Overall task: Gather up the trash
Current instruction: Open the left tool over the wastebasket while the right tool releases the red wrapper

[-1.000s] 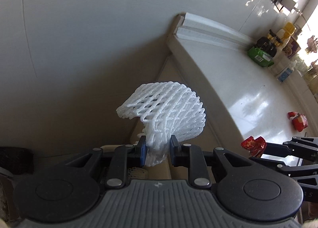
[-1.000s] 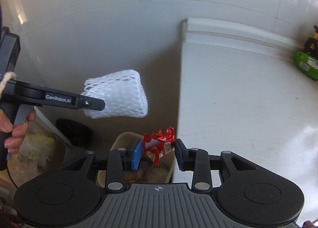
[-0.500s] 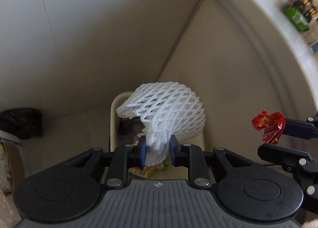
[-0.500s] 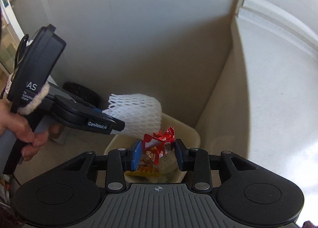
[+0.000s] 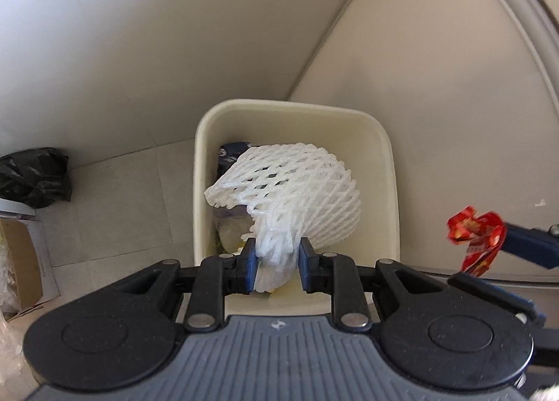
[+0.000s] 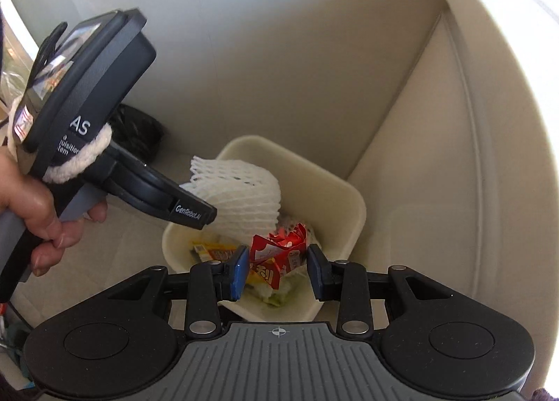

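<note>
Now, at far left of our left gripper's view, we note a black bag on the floor. Left gripper is clamped on a white foam net; the net's pinched end sits between the blue pads and its body bulges ahead of them, over the cream bin. Inside the bin, beneath the net, we see other trash. To its right, our right gripper pinches a crumpled red wrapper, also above the bin's opening. From that side, our left hand grips the left tool's handle.
</note>
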`<move>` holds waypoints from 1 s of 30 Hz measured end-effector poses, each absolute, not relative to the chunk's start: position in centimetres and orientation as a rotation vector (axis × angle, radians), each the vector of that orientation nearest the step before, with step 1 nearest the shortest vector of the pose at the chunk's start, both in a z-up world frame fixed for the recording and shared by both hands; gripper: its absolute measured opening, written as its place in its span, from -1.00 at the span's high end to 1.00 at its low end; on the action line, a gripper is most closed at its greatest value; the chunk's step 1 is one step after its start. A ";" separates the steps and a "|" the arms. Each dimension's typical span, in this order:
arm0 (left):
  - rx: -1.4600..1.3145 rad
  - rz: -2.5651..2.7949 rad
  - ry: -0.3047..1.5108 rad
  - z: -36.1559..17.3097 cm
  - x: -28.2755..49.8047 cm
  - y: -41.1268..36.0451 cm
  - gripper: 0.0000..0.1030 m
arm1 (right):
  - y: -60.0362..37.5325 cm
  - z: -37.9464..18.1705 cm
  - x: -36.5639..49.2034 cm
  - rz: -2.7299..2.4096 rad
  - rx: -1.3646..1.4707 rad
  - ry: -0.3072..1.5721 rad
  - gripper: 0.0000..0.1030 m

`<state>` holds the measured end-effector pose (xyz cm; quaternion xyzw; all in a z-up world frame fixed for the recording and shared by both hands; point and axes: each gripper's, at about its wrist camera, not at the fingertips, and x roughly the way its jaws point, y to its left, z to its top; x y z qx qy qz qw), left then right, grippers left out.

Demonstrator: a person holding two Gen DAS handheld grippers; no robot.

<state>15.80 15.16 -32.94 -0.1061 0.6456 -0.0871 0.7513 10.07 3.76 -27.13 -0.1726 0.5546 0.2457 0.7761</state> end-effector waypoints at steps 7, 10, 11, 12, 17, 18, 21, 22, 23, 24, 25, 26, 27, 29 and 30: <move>-0.235 -0.215 1.421 -34.7 16.8 15.1 0.57 | 4.8 -29.8 10.3 0.517 -0.407 1.228 0.35; -0.224 -0.210 1.433 -35.3 16.7 15.0 0.56 | 5.3 -30.9 10.0 0.515 -0.418 1.239 0.35; -0.224 -0.206 1.437 -35.5 16.8 15.0 0.56 | 5.1 -31.3 9.6 0.516 -0.421 1.242 0.35; -0.227 -0.201 1.442 -35.7 17.0 14.6 0.56 | 4.6 -31.4 9.4 0.518 -0.424 1.246 0.35; -0.216 -0.199 1.451 -36.4 17.9 14.4 0.54 | 4.4 -32.9 9.3 0.494 -0.428 1.272 0.35; -0.210 -0.202 1.455 -36.6 18.0 14.4 0.53 | 4.4 -33.5 9.6 0.483 -0.424 1.282 0.35; -0.197 -0.206 1.467 -37.2 18.0 14.1 0.51 | 4.4 -34.8 10.0 0.448 -0.412 1.313 0.35; -0.195 -0.208 1.473 -37.3 18.0 14.2 0.50 | 4.3 -35.1 10.2 0.438 -0.411 1.321 0.35; -0.196 -0.211 1.476 -37.4 18.0 14.2 0.50 | 4.3 -35.5 10.4 0.429 -0.411 1.328 0.35; -0.196 -0.213 1.478 -37.2 18.4 14.3 0.45 | 4.3 -35.7 10.5 0.421 -0.412 1.331 0.34; -0.196 -0.213 1.478 -37.2 18.6 14.5 0.43 | 4.3 -35.8 10.6 0.415 -0.410 1.334 0.33; -0.199 -0.216 1.473 -37.1 18.5 14.5 0.38 | 4.1 -35.9 10.7 0.411 -0.404 1.334 0.32; -0.201 -0.219 1.470 -37.2 18.6 14.6 0.25 | 4.0 -36.0 10.6 0.410 -0.396 1.332 0.27; -0.206 -0.227 1.463 -37.1 18.4 14.8 0.04 | 4.0 -36.1 10.6 0.401 -0.392 1.339 0.10; -0.205 -0.230 1.460 -37.1 18.4 15.0 -0.05 | 4.0 -36.3 10.8 0.395 -0.390 1.344 0.00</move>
